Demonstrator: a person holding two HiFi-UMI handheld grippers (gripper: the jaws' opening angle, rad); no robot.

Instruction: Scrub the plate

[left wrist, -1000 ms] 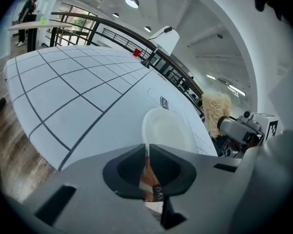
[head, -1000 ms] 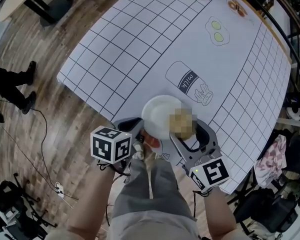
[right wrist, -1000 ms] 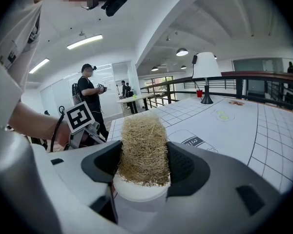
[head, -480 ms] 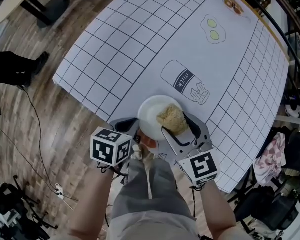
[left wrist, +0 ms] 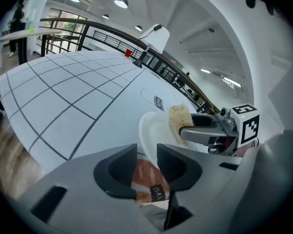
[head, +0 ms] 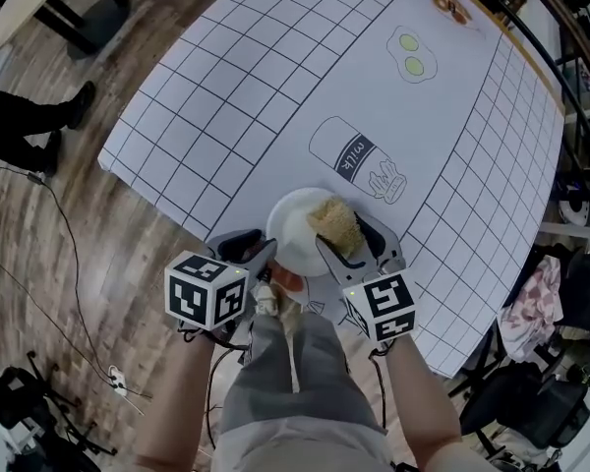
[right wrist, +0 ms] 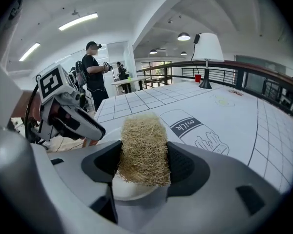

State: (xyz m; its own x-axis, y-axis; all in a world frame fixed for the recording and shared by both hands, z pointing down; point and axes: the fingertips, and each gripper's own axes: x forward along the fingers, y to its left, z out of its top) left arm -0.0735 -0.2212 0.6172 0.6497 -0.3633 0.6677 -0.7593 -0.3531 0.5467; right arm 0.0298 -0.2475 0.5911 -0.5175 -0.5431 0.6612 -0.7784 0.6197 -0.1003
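A round white plate (head: pixel 291 222) is seen at the near edge of a white table sheet ruled with a black grid (head: pixel 275 67), just below a drawn milk carton (head: pixel 359 155). A tan, fibrous scrubbing pad (right wrist: pixel 142 150) is clamped between the jaws of the right gripper (head: pixel 352 236) and laid on the right half of the plate. The left gripper (left wrist: pixel 146 165) is held at the plate's near left rim. Its jaws have just been opening and are parted wide. The plate's rim is seen at the gap between their tips, with neither pad pressed on it.
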